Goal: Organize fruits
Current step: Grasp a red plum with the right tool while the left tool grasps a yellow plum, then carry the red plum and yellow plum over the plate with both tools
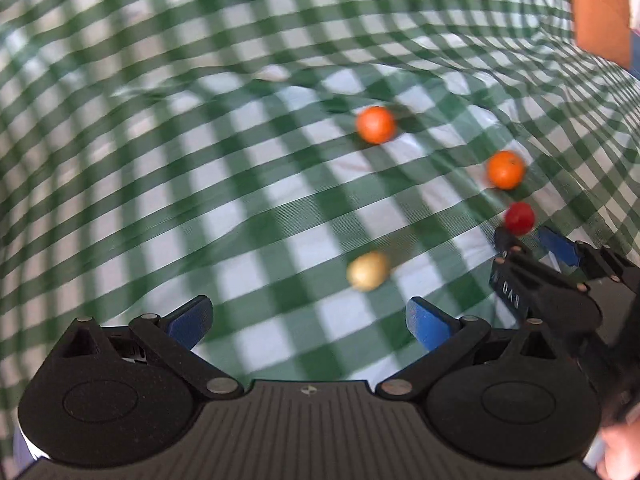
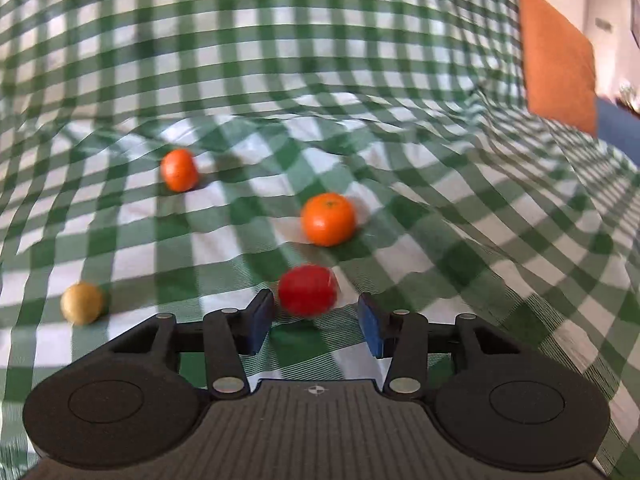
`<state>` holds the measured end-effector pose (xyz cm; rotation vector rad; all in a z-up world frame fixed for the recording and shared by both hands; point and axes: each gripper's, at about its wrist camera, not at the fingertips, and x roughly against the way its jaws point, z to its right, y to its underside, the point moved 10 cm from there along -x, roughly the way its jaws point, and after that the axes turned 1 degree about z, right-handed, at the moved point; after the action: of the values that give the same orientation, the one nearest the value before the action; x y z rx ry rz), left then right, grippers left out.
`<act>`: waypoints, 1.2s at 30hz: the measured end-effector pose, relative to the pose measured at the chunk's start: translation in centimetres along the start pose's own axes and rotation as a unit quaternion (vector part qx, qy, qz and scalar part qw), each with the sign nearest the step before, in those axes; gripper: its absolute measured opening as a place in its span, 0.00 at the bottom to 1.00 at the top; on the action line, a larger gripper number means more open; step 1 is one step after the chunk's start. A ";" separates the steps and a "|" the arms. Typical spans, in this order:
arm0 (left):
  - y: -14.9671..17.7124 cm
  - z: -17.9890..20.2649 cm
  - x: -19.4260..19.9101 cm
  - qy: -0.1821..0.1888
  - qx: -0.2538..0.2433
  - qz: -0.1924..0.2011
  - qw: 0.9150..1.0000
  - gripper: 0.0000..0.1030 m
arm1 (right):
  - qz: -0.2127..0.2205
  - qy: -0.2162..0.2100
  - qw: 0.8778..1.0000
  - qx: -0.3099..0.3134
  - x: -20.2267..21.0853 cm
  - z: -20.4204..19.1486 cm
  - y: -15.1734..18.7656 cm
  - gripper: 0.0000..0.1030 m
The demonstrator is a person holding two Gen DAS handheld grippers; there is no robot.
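Four fruits lie on a green and white checked cloth [image 2: 400, 128]. A red fruit [image 2: 307, 295] sits just ahead of my right gripper [image 2: 316, 314], between its blue fingertips, with a gap on its right side; the jaws are open around it. Behind it are two orange fruits [image 2: 328, 219] [image 2: 179, 170], and a yellow fruit [image 2: 82, 303] lies to the left. In the left wrist view my left gripper [image 1: 310, 320] stands wide open and empty, the yellow fruit [image 1: 368, 271] a little ahead of it. The right gripper [image 1: 532, 240] enters from the right at the red fruit [image 1: 519, 218].
The cloth [image 1: 200, 120] is rumpled, with folds behind the fruits. An orange-brown cushion [image 2: 556, 60] stands at the far right edge, with blue fabric [image 2: 616, 128] beside it. A person's hand [image 1: 620, 444] shows at the lower right of the left wrist view.
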<state>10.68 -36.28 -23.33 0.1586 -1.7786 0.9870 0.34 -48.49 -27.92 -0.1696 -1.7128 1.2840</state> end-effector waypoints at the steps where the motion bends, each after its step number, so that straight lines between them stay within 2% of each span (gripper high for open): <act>1: -0.2 0.6 -0.8 0.007 -0.006 0.001 1.000 1.00 | -0.001 0.002 1.000 -0.002 -0.1 0.1 0.0 0.46; 7: -0.7 1.6 -3.7 0.031 -0.027 0.004 0.999 0.98 | 0.001 0.006 1.000 -0.004 -0.7 0.3 -0.3 0.49; 9: -1.0 1.8 -3.8 0.049 -0.025 0.008 0.998 0.88 | 0.002 0.006 1.000 -0.006 -1.0 0.3 -0.6 0.51; 11: -1.1 2.2 -4.2 0.067 -0.030 -0.001 0.997 0.65 | 0.005 0.005 1.000 -0.008 -1.4 0.4 -0.9 0.51; 13: -1.1 2.7 -4.5 0.078 -0.039 -0.005 0.996 0.54 | 0.008 0.005 1.000 -0.003 -1.7 0.3 -1.1 0.50; 14: -1.3 2.8 -4.3 0.080 -0.045 0.005 0.996 0.42 | 0.009 0.003 1.000 -0.001 -1.9 0.2 -1.3 0.47; 15: -1.6 3.1 -4.3 0.086 -0.050 0.008 0.995 0.32 | 0.010 0.000 1.000 0.001 -1.8 0.1 -1.4 0.32; 16: -1.9 3.3 -4.4 0.092 -0.050 0.006 0.994 0.27 | 0.012 -0.003 1.000 0.003 -1.7 -0.1 -1.5 0.29; 19: -2.3 3.6 -4.0 0.102 -0.045 0.007 0.994 0.27 | 0.013 -0.003 1.000 0.000 -1.6 0.0 -1.5 0.29; 23: -1.8 2.7 -2.0 0.077 -0.060 0.013 0.995 0.27 | 0.021 0.003 0.999 -0.029 -1.5 0.9 -1.9 0.29; 26: -0.4 0.7 1.0 0.052 -0.050 0.006 0.997 0.27 | 0.036 0.009 0.998 -0.045 -1.1 1.5 -2.3 0.30; 31: 3.9 -3.5 7.7 0.021 -0.019 -0.015 0.999 0.27 | 0.057 0.002 0.998 -0.041 0.7 1.2 -2.2 0.30; 36: 9.4 -8.0 14.4 -0.007 0.022 -0.028 0.999 0.27 | 0.029 -0.026 0.999 -0.015 5.6 -0.7 -1.0 0.30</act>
<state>5.06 -19.93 -15.54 0.2422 -1.7561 0.9868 -1.74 -45.06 -23.78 -0.2074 -1.7842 1.3153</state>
